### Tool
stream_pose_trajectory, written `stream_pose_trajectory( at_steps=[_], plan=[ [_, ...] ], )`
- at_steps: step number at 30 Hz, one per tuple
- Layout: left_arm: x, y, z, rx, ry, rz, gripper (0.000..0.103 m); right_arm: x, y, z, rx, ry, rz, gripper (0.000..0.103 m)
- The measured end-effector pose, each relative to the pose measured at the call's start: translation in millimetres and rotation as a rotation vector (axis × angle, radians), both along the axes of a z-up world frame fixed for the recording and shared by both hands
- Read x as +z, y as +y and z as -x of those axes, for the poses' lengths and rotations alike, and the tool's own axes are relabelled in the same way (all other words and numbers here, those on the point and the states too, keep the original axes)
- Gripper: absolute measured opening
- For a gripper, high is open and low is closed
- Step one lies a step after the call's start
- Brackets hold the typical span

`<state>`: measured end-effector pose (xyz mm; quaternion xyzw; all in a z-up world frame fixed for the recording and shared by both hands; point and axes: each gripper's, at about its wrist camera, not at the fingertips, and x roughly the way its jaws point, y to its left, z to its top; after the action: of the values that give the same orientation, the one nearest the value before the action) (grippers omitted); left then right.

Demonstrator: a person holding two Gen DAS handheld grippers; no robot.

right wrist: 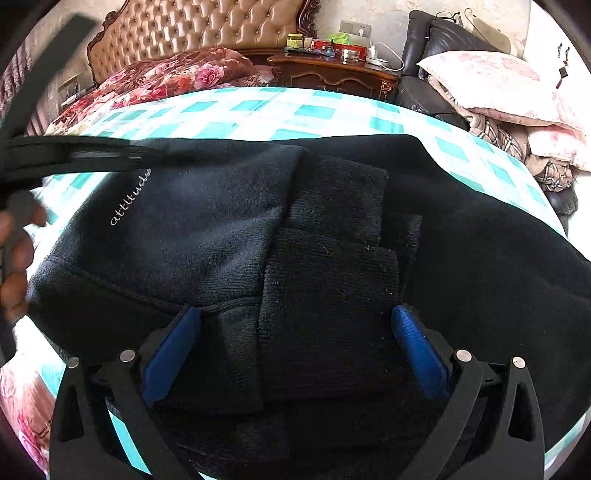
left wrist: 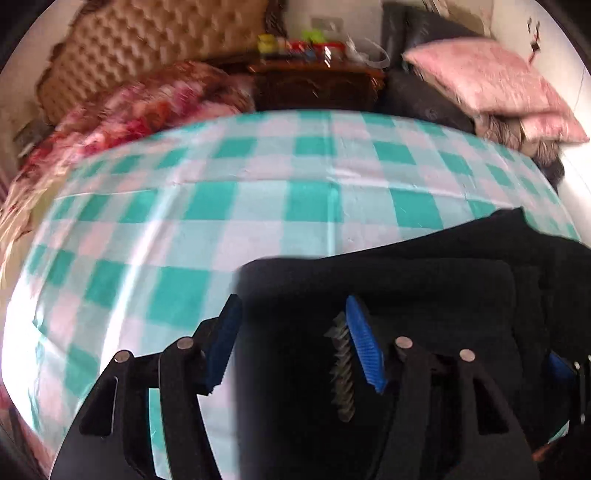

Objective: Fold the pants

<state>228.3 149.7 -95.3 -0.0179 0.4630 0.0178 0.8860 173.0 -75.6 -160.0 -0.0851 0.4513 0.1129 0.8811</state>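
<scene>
Pants (right wrist: 229, 236) lie half folded on bed (right wrist: 280, 110). Both tongs, left (left wrist: 291, 343) & right (right wrist: 295, 354), are open w/ cloth between. Close on thick edge, lift evenly.

black pants (right wrist: 332, 266) lie bunched in overlapping folds on the checked bedsheet (right wrist: 258, 107) — ribbed cuffs uppermost.

pants (right wrist: 229, 236): showing matt, fuzzy knit cloth
sheet (left wrist: 258, 206): looking smooth checked cloth
headboard (right wrist: 192, 26): gleaming, glossy tufted leather
</scene>
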Motion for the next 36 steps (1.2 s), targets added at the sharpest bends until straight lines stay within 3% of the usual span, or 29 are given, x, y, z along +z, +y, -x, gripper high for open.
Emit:
stream_pose_trajectory(
  at_steps=[5, 8, 10, 11, 14, 16, 20, 22, 27, 30, 33, 35, 36],
  plan=[
    [5.9, 46.3, 87.2, 0.178, -0.070, 0.103, 0.069, 2.6, -0.3, -5.6, 0.015, 0.036, 0.005, 0.099],
    [-2.1, 58.2, 128.9, 0.192, -0.090, 0.173, 0.069, 11.3, -5.1, -9.1, 0.014, 0.064, -0.024, 0.097],
    [-4.8, 68.4, 150.8, 0.201, -0.118, 0.268, 0.069, 28.6, -16.7, -12.5, -0.012, 0.039, -0.117, 0.079],
    [-5.9, 72.3, 157.3, 0.209, -0.126, 0.306, 0.069, 34.4, -21.1, -16.4, -0.031, 0.028, -0.139, 0.072],
    [-8.7, 72.6, 163.2, 0.194, -0.135, 0.350, 0.071, 40.8, -27.8, -35.7, -0.072, 0.032, -0.152, 0.064],
    [-8.9, 69.1, 164.0, 0.174, -0.138, 0.369, 0.078, 37.3, -30.2, -50.1, -0.086, 0.051, -0.142, 0.063],
    [-13.9, 58.3, 160.9, 0.138, -0.127, 0.411, 0.079, 29.0, -47.8, -68.1, -0.159, 0.086, -0.149, 0.061],
    [-16.6, 53.4, 161.5, 0.117, -0.124, 0.438, 0.084, 24.1, -66.1, -71.5, -0.207, 0.118, -0.197, 0.061],
    [-20.6, 43.9, 161.1, 0.051, -0.130, 0.427, 0.091, 15.0, -87.4, -80.8, -0.188, 0.207, -0.361, 0.065],
    [-22.7, 46.1, 164.5, 0.044, -0.139, 0.449, 0.091, 13.6, -90.0, -86.8, -0.170, 0.235, -0.419, 0.078],
    [-21.1, 47.4, 172.1, 0.026, -0.160, 0.449, 0.091, 12.3, -79.6, -88.6, -0.129, 0.241, -0.389, 0.081],
    [-18.2, 43.5, 179.3, 0.001, -0.179, 0.384, 0.091, 9.7, -74.0, -90.6, -0.107, 0.245, -0.374, 0.084],
    [-15.9, 39.4, 185.1, -0.012, -0.198, 0.310, 0.091, 9.3, -73.1, -90.9, -0.105, 0.243, -0.367, 0.084]
  ],
)
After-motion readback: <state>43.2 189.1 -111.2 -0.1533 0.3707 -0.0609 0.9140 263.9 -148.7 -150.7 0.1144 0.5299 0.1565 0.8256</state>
